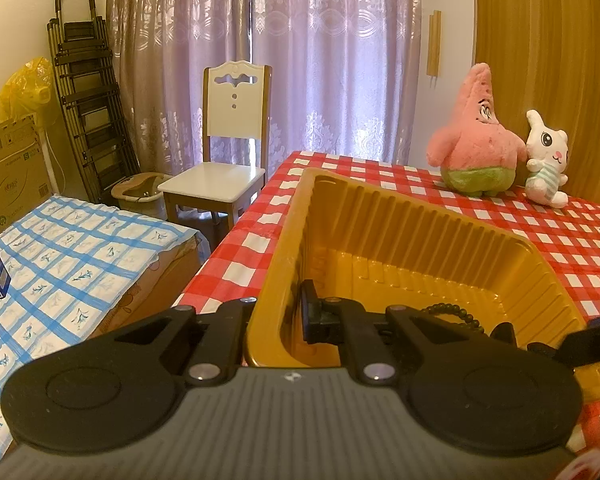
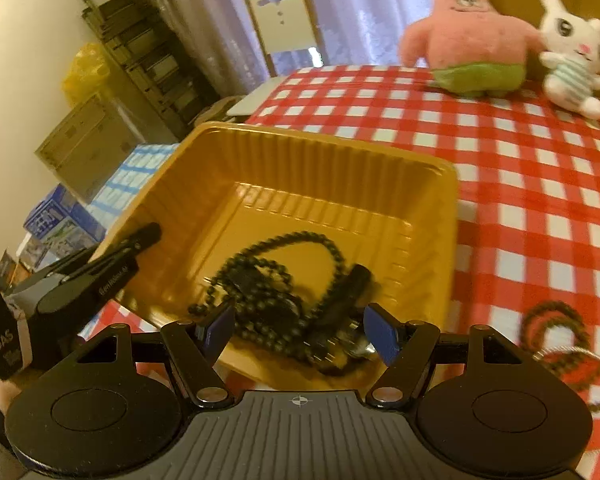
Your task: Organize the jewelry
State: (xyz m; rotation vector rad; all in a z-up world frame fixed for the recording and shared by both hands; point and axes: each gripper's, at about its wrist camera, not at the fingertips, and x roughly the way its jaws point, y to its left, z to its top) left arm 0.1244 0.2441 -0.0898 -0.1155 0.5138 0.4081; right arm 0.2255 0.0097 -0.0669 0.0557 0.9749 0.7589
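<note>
A golden ribbed plastic tray (image 1: 400, 216) (image 2: 300, 168) stands on the red checked tablecloth. My left gripper (image 1: 278, 316) is shut on the tray's left wall, one finger inside and one outside; it also shows in the right wrist view (image 2: 128, 248). Black bead necklaces (image 2: 268, 284) lie heaped in the tray, and a bead strand (image 1: 456, 312) shows in the left wrist view. My right gripper (image 2: 300, 332) is open and empty, its blue pads (image 2: 382, 330) just above the tray's near rim and the beads. A dark bead bracelet (image 2: 556, 320) lies on the cloth to the right of the tray.
A pink starfish plush (image 1: 476, 136) (image 2: 472, 36) and a white bunny plush (image 1: 546, 160) (image 2: 572, 52) stand at the table's far right. A white chair (image 1: 228, 152) stands beyond the table's left edge. Boxes under a blue checked cloth (image 1: 60, 264) lie left.
</note>
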